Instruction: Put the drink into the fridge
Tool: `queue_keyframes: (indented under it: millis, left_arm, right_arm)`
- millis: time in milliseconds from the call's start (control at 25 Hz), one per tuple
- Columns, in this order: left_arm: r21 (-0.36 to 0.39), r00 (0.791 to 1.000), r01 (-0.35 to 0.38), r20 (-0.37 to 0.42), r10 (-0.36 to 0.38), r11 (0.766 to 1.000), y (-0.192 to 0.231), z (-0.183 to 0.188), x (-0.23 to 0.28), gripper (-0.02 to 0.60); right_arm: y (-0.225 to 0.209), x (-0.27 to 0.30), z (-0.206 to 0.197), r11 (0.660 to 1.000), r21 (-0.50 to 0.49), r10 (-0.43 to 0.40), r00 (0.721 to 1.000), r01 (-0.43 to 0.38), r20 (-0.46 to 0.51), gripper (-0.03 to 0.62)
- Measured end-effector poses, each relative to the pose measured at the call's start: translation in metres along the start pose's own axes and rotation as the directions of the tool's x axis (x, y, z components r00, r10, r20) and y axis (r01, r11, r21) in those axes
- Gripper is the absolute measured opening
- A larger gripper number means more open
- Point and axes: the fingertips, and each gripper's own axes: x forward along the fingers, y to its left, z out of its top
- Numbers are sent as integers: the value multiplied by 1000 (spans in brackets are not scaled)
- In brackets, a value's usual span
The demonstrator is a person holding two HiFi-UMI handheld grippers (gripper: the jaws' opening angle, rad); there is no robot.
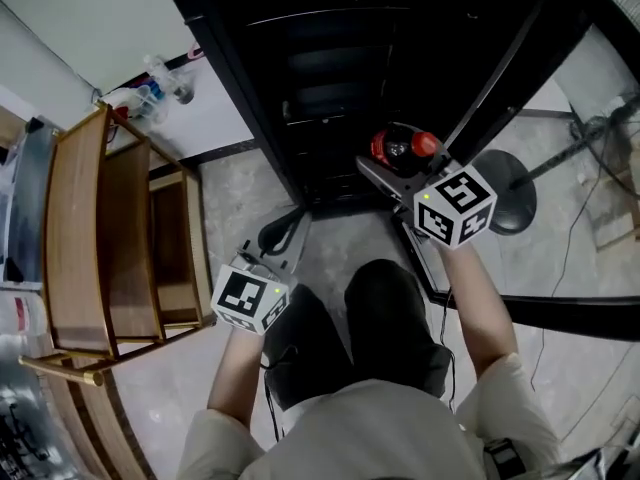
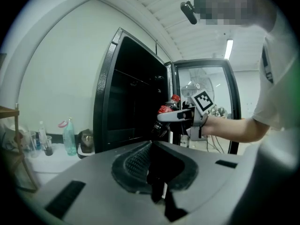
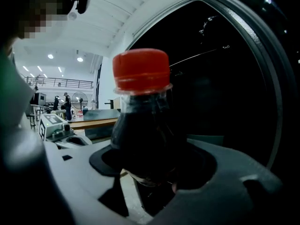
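Observation:
The drink is a dark cola bottle (image 1: pixel 400 149) with a red cap and red label. My right gripper (image 1: pixel 395 165) is shut on its body and holds it upright in front of the dark, open fridge (image 1: pixel 330 68). In the right gripper view the bottle (image 3: pixel 143 125) fills the space between the jaws (image 3: pixel 150 172), with the black fridge interior (image 3: pixel 225 88) behind it. The left gripper view shows the bottle (image 2: pixel 168 111) beside the fridge opening (image 2: pixel 131 102). My left gripper (image 1: pixel 281 236) hangs lower left near the floor, shut (image 2: pixel 158 191) on nothing.
The fridge's glass door (image 1: pixel 545 313) stands swung open at the right, with a round stand base (image 1: pixel 512 204) behind it. A wooden rack (image 1: pixel 100 238) stands at the left. Small bottles (image 1: pixel 160 86) sit on the floor by the wall (image 2: pixel 69 137).

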Motion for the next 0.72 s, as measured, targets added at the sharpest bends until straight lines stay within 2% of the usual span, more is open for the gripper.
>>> queue_keyframes:
  millis: [280, 720]
  left_arm:
    - [-18, 999, -19, 44, 20, 1000, 1, 3, 7, 9]
    - [0, 996, -83, 45, 83, 997, 9, 17, 1, 9]
  right_arm:
    - [-17, 52, 17, 999, -43, 5, 999, -7, -37, 308]
    - [-28, 140, 20, 985, -153, 53, 988, -75, -144, 310]
